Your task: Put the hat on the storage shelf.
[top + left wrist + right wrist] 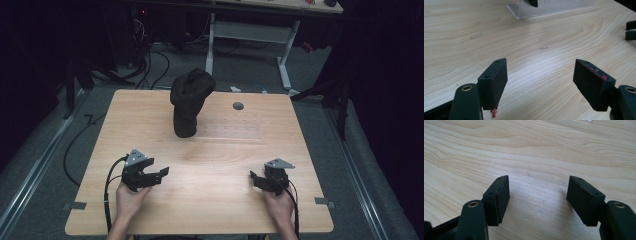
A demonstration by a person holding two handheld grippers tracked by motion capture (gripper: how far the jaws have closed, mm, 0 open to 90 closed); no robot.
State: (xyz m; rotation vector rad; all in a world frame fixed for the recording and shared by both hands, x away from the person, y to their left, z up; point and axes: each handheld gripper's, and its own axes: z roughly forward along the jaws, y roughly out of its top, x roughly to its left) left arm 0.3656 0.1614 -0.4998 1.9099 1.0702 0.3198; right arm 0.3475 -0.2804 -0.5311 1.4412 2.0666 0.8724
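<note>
Dark cap (192, 92) sat propped on a stand toward twelve o'clock on the surface (210, 200). Left hand-held gripper (159, 174) at seven o'clock and right hand-held gripper (256, 179) at five o'clock both rested with jaws spread, holding nothing.

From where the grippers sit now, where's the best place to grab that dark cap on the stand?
Probably the cap's overhanging edge on the near left side, approached with the left gripper, whose fingers are open. The cap sits draped over a dark upright post, so its lower edge hangs free and could be pinched and lifted upward.
</note>
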